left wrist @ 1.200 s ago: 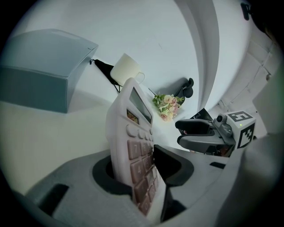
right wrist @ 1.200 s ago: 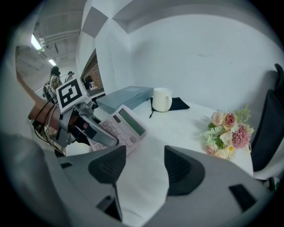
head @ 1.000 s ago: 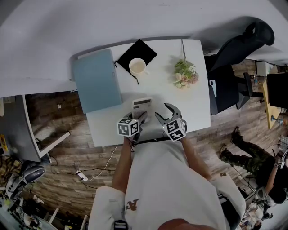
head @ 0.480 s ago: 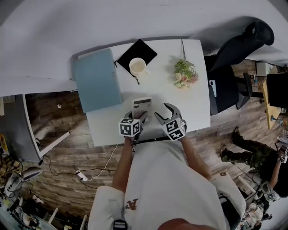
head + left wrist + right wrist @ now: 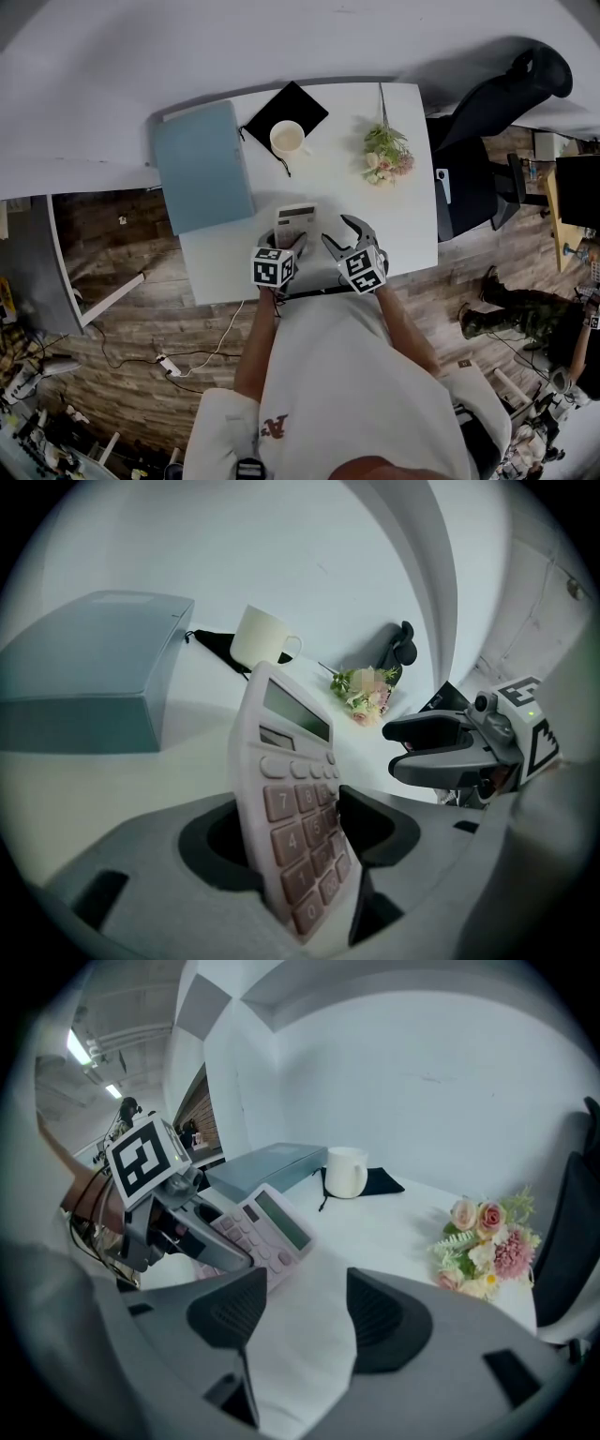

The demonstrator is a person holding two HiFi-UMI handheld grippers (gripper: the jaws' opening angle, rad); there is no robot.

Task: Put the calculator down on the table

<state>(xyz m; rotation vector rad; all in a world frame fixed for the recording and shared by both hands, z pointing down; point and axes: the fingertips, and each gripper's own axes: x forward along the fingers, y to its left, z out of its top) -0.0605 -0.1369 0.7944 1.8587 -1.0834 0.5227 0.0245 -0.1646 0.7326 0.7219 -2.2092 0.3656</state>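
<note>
From overhead, the pink-keyed calculator (image 5: 296, 220) sits near the front edge of the white table (image 5: 328, 178), between the jaws of the left gripper (image 5: 286, 240). The right gripper (image 5: 335, 230) hangs just beside it, jaws spread. A grey-blue box (image 5: 202, 167), a mug (image 5: 286, 139) and a bunch of flowers (image 5: 386, 155) lie well beyond. This view hides how the calculator sits. The left gripper view shows it: the calculator (image 5: 295, 789) stands tilted across the gap, keys against the right jaw, with clear space at the left jaw. These jaws have just been opening and are no longer clamped on it. I'd say it could tip over with a slap, or a jaw tip could catch the keys and drag it toward the near edge if the gripper pulls back carelessly. The right gripper view adds 2 things: its own jaws are wide apart over bare tabletop, holding nothing, and the calculator's (image 5: 272, 1222) display end already lies low against the table.
</note>
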